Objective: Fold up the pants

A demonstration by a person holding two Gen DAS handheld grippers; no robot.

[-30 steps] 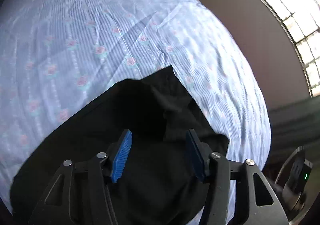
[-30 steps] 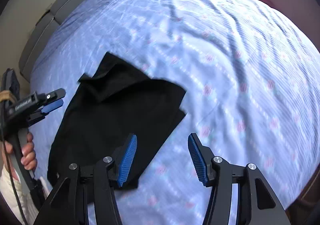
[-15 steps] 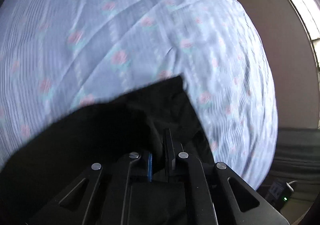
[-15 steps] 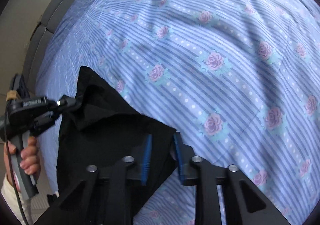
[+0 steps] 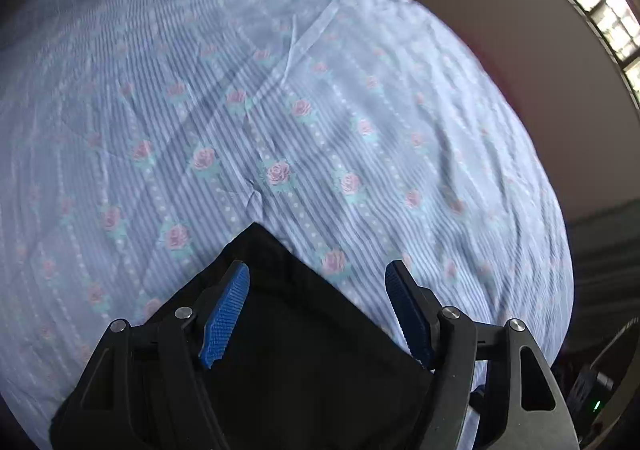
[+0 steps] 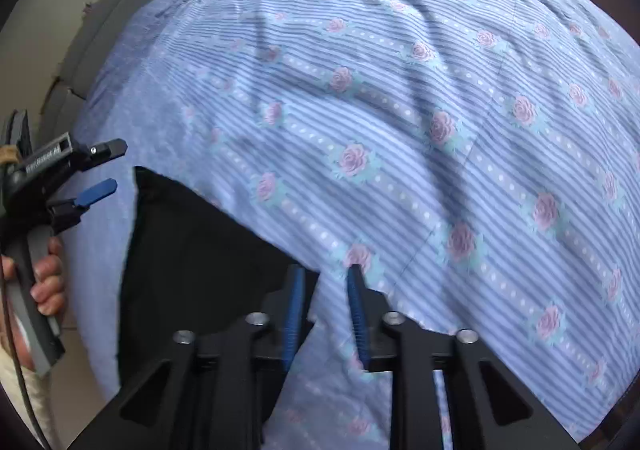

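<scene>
**Black pants lying folded on the flowered bed sheet, both tools released**

Lying flat on the bed sheet (image 5: 304,122), near its lower edge in both wrist views: the black pants (image 5: 312,350), folded into a compact dark panel with one pointed corner aiming up the bed. Showing blue stripes, white dots and pink roses, and wrinkling in long creases.

Hovering over the pants in the left wrist view: the left tool (image 5: 318,308), jaws standing wide, having just been opening. Gripping nothing; blue ribbed pads (image 5: 226,310) clear of the cloth, with the pants' corner showing below and between them, and bare sheet under the right-hand pad.

Seen also from the right wrist view at the far left: the left tool (image 6: 102,170), held by a hand (image 6: 46,278) wrapped around its grey handle, jaws parted, poised just beside the upper corner of the pants (image 6: 188,250).

Pointing down at the right-hand edge of the pants: the right tool (image 6: 324,314), jaws narrowly parted, having just been opening a little. Showing only striped sheet in the gap; left pad lying just at the pants' edge, touching or not being impossible to tell.
</scene>
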